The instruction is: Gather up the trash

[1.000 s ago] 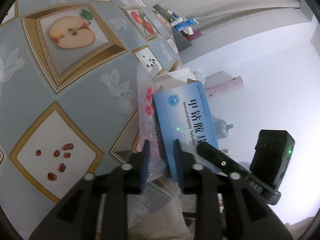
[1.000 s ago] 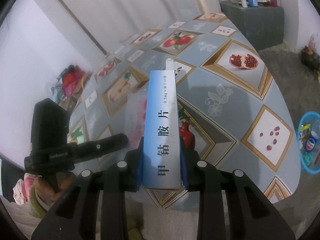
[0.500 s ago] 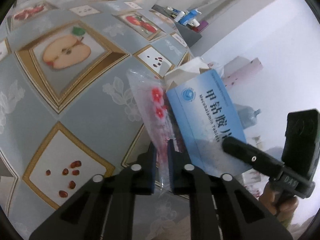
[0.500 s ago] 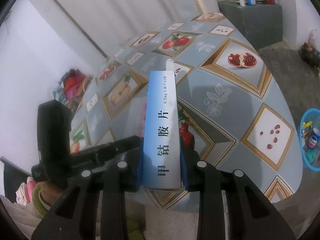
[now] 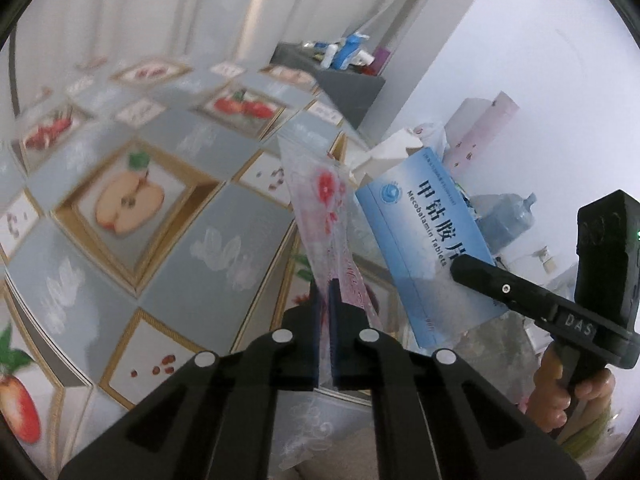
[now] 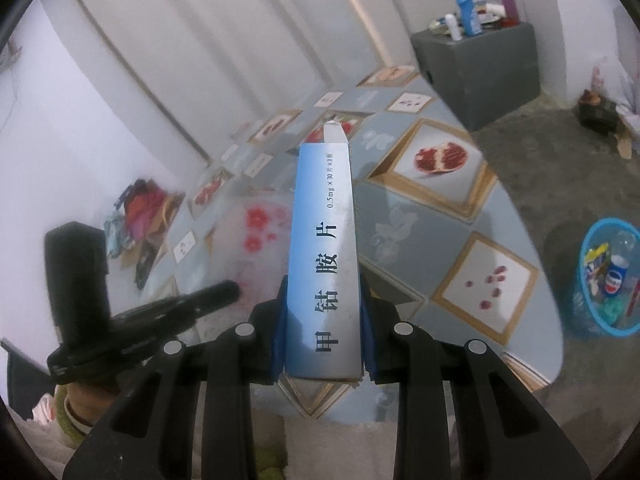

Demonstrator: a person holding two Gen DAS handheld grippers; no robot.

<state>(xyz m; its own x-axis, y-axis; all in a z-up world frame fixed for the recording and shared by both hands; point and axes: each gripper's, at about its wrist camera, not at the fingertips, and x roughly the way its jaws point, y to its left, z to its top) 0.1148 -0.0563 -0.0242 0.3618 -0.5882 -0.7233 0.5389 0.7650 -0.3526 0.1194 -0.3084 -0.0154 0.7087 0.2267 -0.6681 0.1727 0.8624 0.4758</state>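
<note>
You have one piece of trash in each hand and both are lifted clear of the table (image 6: pixel 420 216), so the pick-up part looks done and the carry to the bin is what remains. Your left gripper (image 5: pixel 327 304) has its jaws pinched almost fully together on the lower end of a clear plastic wrapper (image 5: pixel 326 216) with red flowers printed on it, which stands up loosely from the pads. Your right gripper (image 6: pixel 324 328) has its jaws part open at the width of the blue medicine box (image 6: pixel 326 248), clamped on its two broad faces with the narrow edge facing up and the far flap open. The two items hang just beside each other above the near edge of the table. A blue basket (image 6: pixel 610 280) with a can and other scraps already in it sits on the floor to the far right, well apart from both hands. The next move likely calls for swinging both hands right and down over that basket, keeping the flimsy wrapper from slipping
</note>
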